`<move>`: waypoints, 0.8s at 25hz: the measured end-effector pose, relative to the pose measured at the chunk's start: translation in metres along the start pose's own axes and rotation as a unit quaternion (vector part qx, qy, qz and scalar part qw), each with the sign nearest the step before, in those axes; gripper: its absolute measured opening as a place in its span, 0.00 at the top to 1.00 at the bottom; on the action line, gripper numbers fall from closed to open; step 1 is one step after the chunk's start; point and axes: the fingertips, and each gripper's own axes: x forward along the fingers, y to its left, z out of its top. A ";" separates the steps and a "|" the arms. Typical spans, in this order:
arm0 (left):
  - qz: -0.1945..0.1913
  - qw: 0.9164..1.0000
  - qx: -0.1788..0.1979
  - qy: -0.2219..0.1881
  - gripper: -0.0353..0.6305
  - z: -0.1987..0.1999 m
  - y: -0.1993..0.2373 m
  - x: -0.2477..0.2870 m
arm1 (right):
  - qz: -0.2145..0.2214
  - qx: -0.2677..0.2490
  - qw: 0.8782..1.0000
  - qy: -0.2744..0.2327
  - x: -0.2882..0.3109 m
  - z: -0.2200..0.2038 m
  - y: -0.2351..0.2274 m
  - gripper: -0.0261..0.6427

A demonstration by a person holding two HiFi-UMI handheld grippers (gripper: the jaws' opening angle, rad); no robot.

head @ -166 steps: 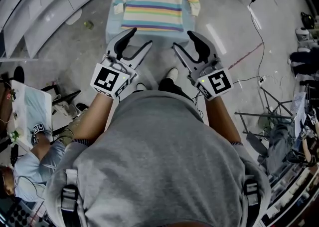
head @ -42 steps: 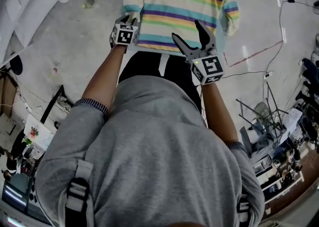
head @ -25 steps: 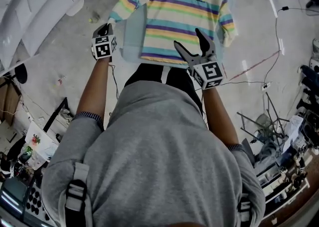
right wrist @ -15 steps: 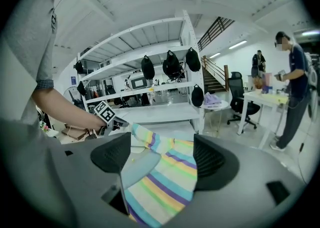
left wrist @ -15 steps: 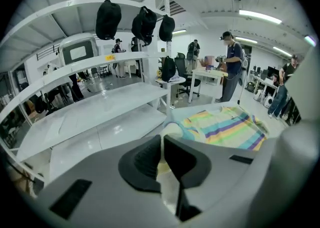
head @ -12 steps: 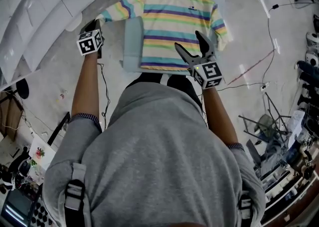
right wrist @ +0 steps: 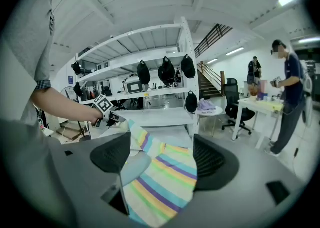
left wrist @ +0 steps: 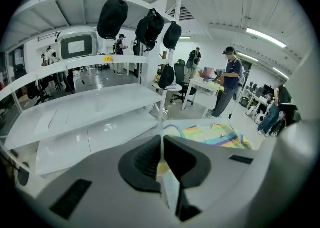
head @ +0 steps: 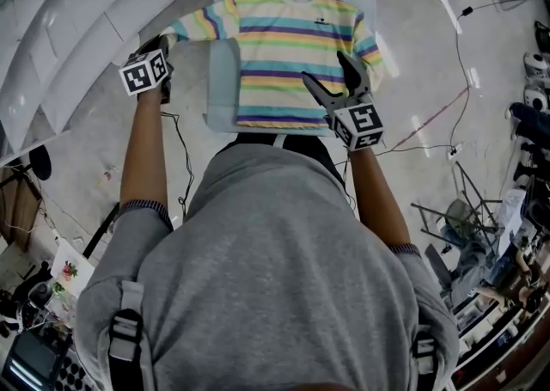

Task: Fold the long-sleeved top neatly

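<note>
The pastel-striped long-sleeved knit top [head: 292,45] lies flat on the pale table [head: 222,93], its sleeve [head: 196,27] stretched sideways to the left gripper [head: 163,41], apparently clamped on the cuff [left wrist: 161,169], while the right gripper [head: 326,71] hovers open-jawed over the near hem [head: 275,116].

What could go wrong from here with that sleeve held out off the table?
1. The left gripper is shut on just the end of the sleeve, so the sleeve could slip free mid-fold.
2. The right gripper hovers open above the top, pinning nothing, so tugging the sleeve may drag the top askew on the table.
</note>
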 end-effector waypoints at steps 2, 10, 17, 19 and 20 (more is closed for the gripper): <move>-0.007 1.000 0.002 0.000 0.90 0.007 -0.013 0.003 | 0.002 -0.001 1.000 -0.001 -0.003 0.001 -0.007 0.36; -0.035 0.999 0.034 -0.018 0.90 0.045 -0.084 0.019 | 0.011 0.004 1.000 -0.005 -0.017 -0.002 -0.035 0.36; -0.073 0.995 0.073 -0.017 0.90 0.064 -0.162 0.045 | 0.011 0.016 1.000 -0.006 -0.028 -0.014 -0.063 0.35; -0.086 0.993 0.083 -0.014 0.90 0.067 -0.187 0.054 | 0.010 0.021 1.000 -0.003 -0.032 -0.017 -0.071 0.35; -0.092 0.992 0.088 -0.012 0.90 0.067 -0.199 0.059 | 0.010 0.023 1.000 -0.001 -0.033 -0.018 -0.073 0.35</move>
